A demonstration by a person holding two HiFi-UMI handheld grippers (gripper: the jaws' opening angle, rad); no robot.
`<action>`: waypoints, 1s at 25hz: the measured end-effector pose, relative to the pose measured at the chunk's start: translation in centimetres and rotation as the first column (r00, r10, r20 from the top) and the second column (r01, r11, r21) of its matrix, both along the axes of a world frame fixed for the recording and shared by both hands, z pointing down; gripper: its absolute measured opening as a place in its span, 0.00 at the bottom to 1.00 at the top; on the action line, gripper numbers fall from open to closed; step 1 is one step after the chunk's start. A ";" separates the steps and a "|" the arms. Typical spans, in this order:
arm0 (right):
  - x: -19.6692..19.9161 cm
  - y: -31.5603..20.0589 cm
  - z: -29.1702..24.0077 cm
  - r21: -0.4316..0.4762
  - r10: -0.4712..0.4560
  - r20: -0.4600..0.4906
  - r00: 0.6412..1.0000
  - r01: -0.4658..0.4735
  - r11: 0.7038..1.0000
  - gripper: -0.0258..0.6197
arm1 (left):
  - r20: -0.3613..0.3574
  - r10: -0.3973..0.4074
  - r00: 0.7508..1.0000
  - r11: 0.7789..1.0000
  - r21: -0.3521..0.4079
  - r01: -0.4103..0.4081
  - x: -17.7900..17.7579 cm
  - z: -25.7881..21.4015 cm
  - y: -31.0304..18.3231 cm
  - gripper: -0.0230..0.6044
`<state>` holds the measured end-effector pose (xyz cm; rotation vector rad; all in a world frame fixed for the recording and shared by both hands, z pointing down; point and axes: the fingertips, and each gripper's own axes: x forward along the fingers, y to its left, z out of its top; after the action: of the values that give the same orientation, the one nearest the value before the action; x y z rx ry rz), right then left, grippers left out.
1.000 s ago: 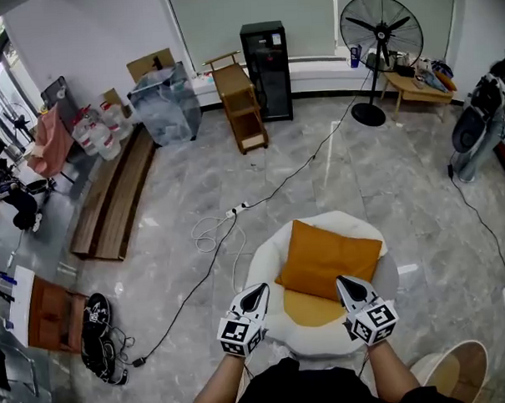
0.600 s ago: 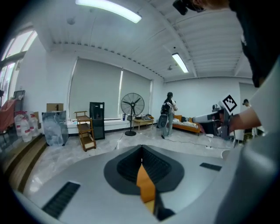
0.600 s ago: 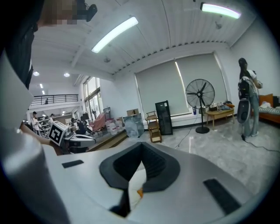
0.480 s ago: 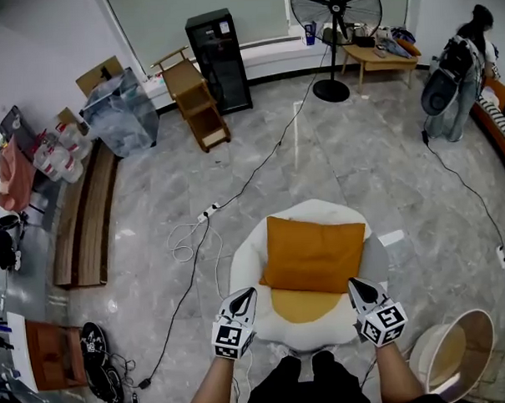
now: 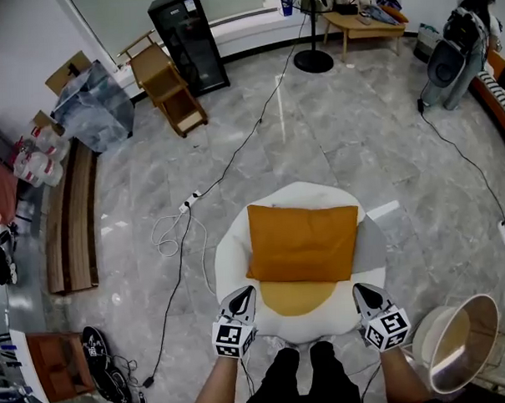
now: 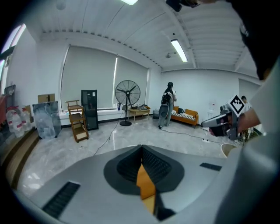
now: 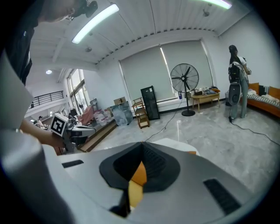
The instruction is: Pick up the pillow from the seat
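Over at the lower right of the floor sits a round tub [image 5: 455, 346], its inside pale and glary, and whatever it holds cannot be made out. Far up on the left there's a clear plastic bin [image 5: 89, 99] with a cardboard box [image 5: 67, 71] just behind it; what is in either is too small to tell.

Now to the middle: the orange pillow [image 5: 303, 243] lies flat across the back half of the round white seat [image 5: 230, 264], covering part of the yellow pad [image 5: 294, 296] whose front edge shows below it. The left tongs [image 5: 244, 294] hover at the seat's front left, tips pointing up toward the pillow's near left corner, close to it but not touching. The right tongs [image 5: 362, 291] mirror that at the front right, just short of the near right corner. So the pillow sits ahead of and between the two.

Both pairs of tongs are pressed together with nothing caught in them. Each gripper view shows the tips meeting, with only a sliver of orange pillow [image 6: 144, 181] [image 7: 139, 173] seen past the gap beneath.
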<state>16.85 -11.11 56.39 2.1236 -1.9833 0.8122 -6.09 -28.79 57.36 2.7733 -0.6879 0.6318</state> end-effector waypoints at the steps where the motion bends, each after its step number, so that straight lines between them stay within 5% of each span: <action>1: 0.9 -0.1 0.5 0.001 0.010 0.000 1.000 -0.010 1.000 0.05 | -0.017 -0.003 1.000 1.000 -0.018 0.002 0.8 0.6 -0.3 0.06; 6: 3.5 -0.4 5.4 -0.028 0.072 0.029 0.997 -0.071 0.997 0.05 | -0.007 -0.020 1.000 0.995 -0.095 0.019 3.1 5.0 -1.4 0.08; 8: 4.3 -0.1 7.2 -0.059 0.089 0.032 0.996 -0.087 0.994 0.06 | 0.008 -0.017 1.000 0.992 -0.128 0.018 3.7 6.6 -1.7 0.17; 11: 5.1 0.4 10.0 -0.110 0.092 0.061 0.994 -0.085 0.990 0.46 | 0.032 -0.036 0.999 0.984 -0.175 0.041 4.2 9.1 -2.0 0.55; 12: 5.4 0.6 11.1 -0.125 0.098 0.068 0.993 -0.089 0.988 0.55 | 0.037 -0.055 0.998 0.982 -0.179 0.061 4.1 9.9 -2.3 0.62; 14: 5.9 0.5 13.6 -0.156 0.116 0.080 0.990 -0.103 0.982 0.89 | 0.034 -0.097 0.995 0.977 -0.188 0.102 4.1 11.7 -3.2 0.78; 15: 6.2 0.4 14.9 -0.176 0.128 0.080 0.989 -0.112 0.978 0.95 | 0.034 -0.111 0.993 0.973 -0.202 0.116 4.3 12.8 -3.6 0.87; 18: 7.2 0.0 18.5 -0.225 0.152 0.099 0.983 -0.127 0.966 0.95 | 0.082 -0.114 0.990 0.961 -0.245 0.131 4.5 16.3 -3.9 0.98; 25: 9.3 -1.0 25.5 -0.284 0.176 0.128 0.976 -0.134 0.949 0.95 | 0.184 -0.110 0.977 0.952 -0.262 0.156 4.0 23.4 -4.5 0.99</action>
<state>26.11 -12.13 81.91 2.1270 -1.6618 1.2314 -2.05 -33.29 80.73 2.4160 -0.7506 0.8675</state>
